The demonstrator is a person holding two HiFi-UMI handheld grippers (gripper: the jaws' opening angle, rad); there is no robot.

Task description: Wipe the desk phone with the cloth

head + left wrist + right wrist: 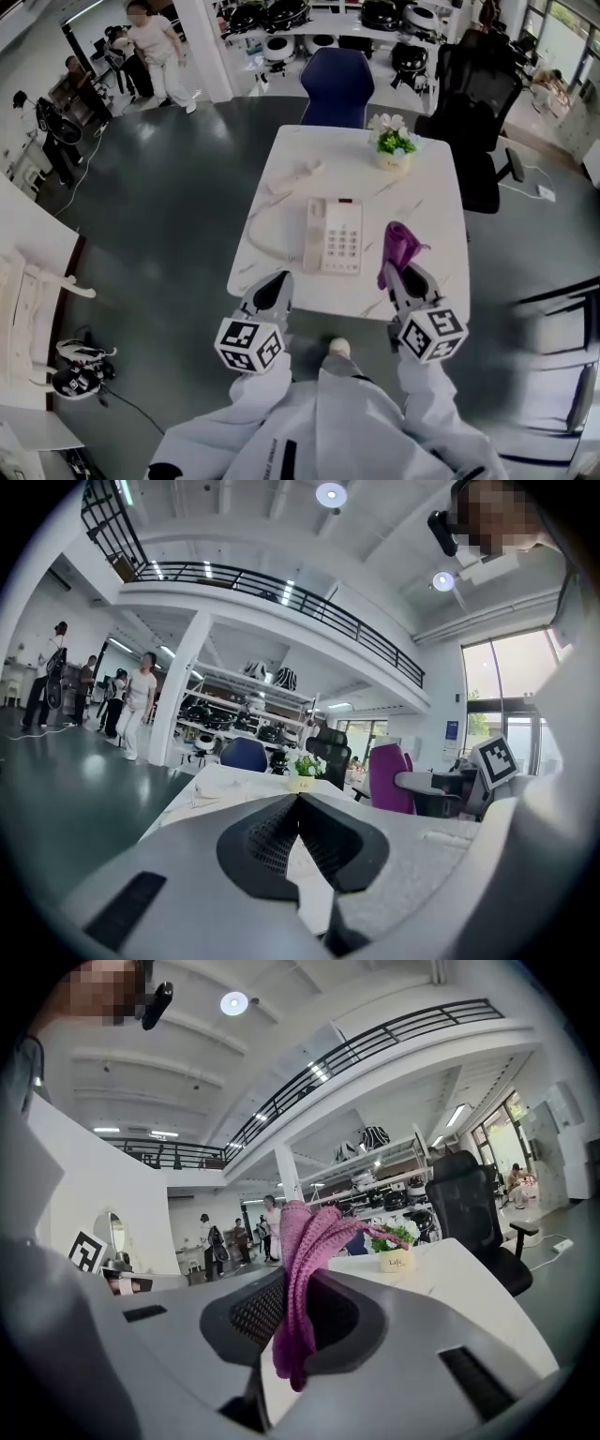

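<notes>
the white desk phone (334, 236) lies flat at the frame's centre, handset cradled on its left side. the purple cloth (399, 249) stands bunched just right of it, lower end pinched.

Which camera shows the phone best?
The head view: the whole desk phone lies on the white table, with handset and keypad both visible. Neither gripper view shows the phone; both look past their jaws across the table into the room.

A purple cloth (302, 1279) is clamped between the right tool's (291, 1312) jaws; a flowerpot (396, 1258) is seen ahead on the table (459, 1283).
</notes>
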